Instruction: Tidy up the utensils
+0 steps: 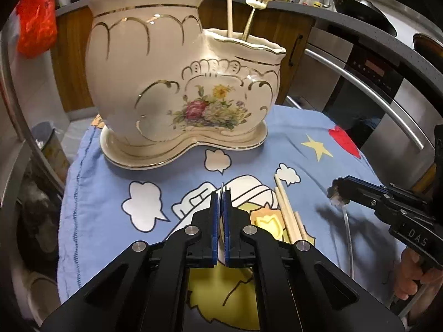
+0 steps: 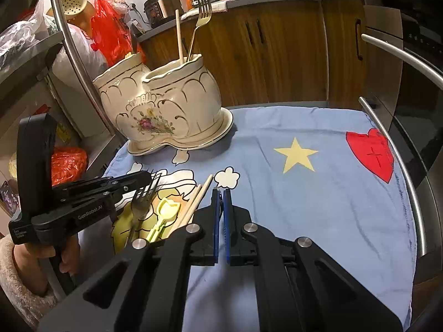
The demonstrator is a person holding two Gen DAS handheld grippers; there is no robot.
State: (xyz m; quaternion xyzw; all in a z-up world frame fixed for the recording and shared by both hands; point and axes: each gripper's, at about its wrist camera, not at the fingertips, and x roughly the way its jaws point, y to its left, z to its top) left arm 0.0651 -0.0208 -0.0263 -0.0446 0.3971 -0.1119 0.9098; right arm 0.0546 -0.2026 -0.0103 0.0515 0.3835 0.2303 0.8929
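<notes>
A cream floral ceramic utensil holder stands at the far left of the blue cloth; its smaller pot holds a gold fork and a wooden chopstick. My left gripper is shut on a silver fork, held edge-on just above the cloth. Wooden chopsticks and a yellow plastic utensil lie on the cloth beside it. My right gripper is shut on a thin clear utensil, low over the cloth.
The blue cartoon cloth covers a small table. Curved metal bars ring the right edge and another bar rises at the left. Wooden cabinets and an oven stand behind. Red bags hang at left.
</notes>
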